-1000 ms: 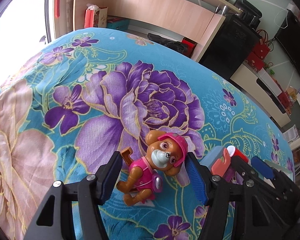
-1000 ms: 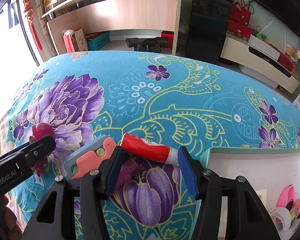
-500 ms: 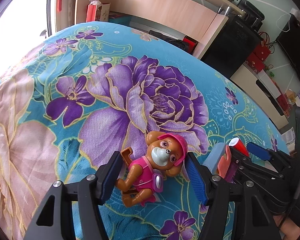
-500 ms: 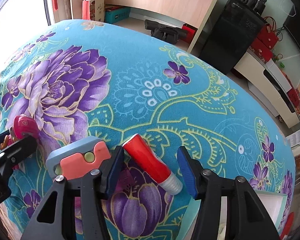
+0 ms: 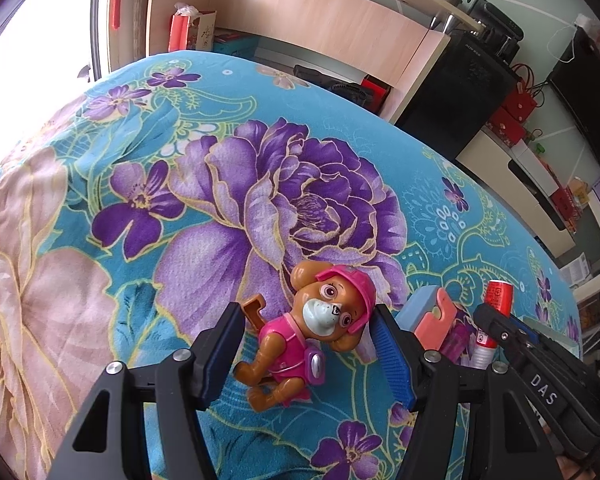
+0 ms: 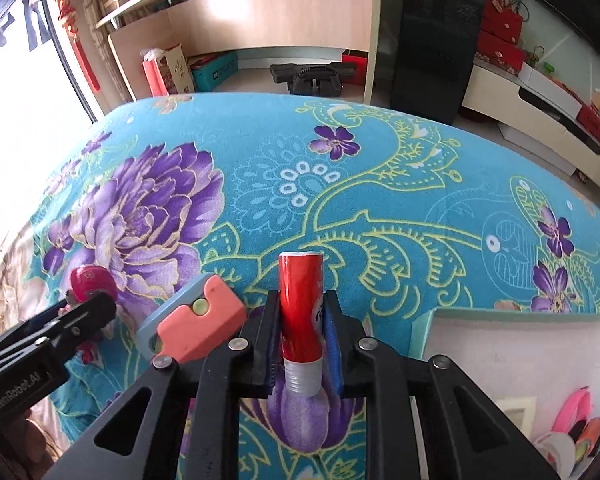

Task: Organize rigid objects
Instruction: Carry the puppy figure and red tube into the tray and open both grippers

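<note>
A toy dog [image 5: 320, 320] with a pink cap and pink vest lies on the flowered blanket between the fingers of my left gripper [image 5: 308, 322]. That gripper is open, and I see a gap at the left pad. My right gripper [image 6: 302, 300] is shut on a red glue stick [image 6: 300, 292], whose white cap points back toward the camera. In the left wrist view the glue stick [image 5: 497, 298] sticks up out of the right gripper [image 5: 500, 326]. In the right wrist view one finger of the left gripper [image 6: 88, 310] shows at the left, beside the toy's pink cap [image 6: 90, 280].
A pink and blue block [image 6: 196, 320] lies on the blanket between the two grippers. A white tray with a teal rim [image 6: 500, 312] sits at the right and holds pink items. Beyond the blanket's far edge stand a wooden shelf [image 6: 280, 12] and a black cabinet [image 6: 432, 40].
The right gripper's jaws closed on the red glue stick, which lay slanted between open fingers and now points straight along them. The left gripper stayed open around the toy dog.
</note>
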`<state>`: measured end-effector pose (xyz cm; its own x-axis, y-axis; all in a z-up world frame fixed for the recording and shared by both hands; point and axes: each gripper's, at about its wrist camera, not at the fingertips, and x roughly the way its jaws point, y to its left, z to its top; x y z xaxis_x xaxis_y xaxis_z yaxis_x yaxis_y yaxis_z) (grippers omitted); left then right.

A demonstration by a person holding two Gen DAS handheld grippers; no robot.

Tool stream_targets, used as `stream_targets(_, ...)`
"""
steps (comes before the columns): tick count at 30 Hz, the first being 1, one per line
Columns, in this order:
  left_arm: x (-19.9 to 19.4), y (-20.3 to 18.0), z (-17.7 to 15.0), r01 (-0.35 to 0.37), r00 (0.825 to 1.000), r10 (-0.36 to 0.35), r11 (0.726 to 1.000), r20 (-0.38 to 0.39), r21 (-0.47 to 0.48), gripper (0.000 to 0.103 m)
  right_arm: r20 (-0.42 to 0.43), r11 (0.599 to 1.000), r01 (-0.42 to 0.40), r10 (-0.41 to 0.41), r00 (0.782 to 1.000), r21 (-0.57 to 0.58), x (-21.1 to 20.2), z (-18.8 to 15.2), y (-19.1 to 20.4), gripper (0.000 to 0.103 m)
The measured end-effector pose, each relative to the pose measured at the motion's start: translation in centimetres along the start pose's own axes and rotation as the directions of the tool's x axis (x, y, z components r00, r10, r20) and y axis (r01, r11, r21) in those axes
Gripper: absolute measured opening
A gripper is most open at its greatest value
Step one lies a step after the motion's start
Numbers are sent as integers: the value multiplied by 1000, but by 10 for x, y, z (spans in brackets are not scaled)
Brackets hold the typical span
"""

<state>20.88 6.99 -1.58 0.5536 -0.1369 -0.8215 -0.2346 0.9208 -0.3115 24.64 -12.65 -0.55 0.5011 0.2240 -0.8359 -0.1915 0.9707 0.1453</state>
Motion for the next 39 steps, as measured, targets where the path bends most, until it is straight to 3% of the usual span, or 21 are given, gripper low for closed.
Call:
stream_targets(4,-6,-6,0,-4,1000,3,1000,18,21,68,81,986,-74,62,995,148,-30,-15,-9,21)
stream_targets(8,-16,-16,-2,1,999,-3,999,40,52,67,151,965,-92,56,987,244,-57,-32,-20,21)
stream_targets(20,-57,-72,-31,45,994,-65,974,87,222,67,165,933,7,-71,984,360,-117,-91,-72,21)
stream_targets(26,-77,-111,-59,92,989,-126,937,82,338,67,162,918,31,-103,981,395,-144,-119,-92,21)
stream_targets(34,-90,-162,-106,184,977,-213,857,6,481,67,130,900,55,-123,984,433,-158,-149,-115,21)
stream_targets(39,-86,-183,-127,203,976,-215,818,-42,538,67,115,894,70,-134,984,442,-162,-157,-127,21)
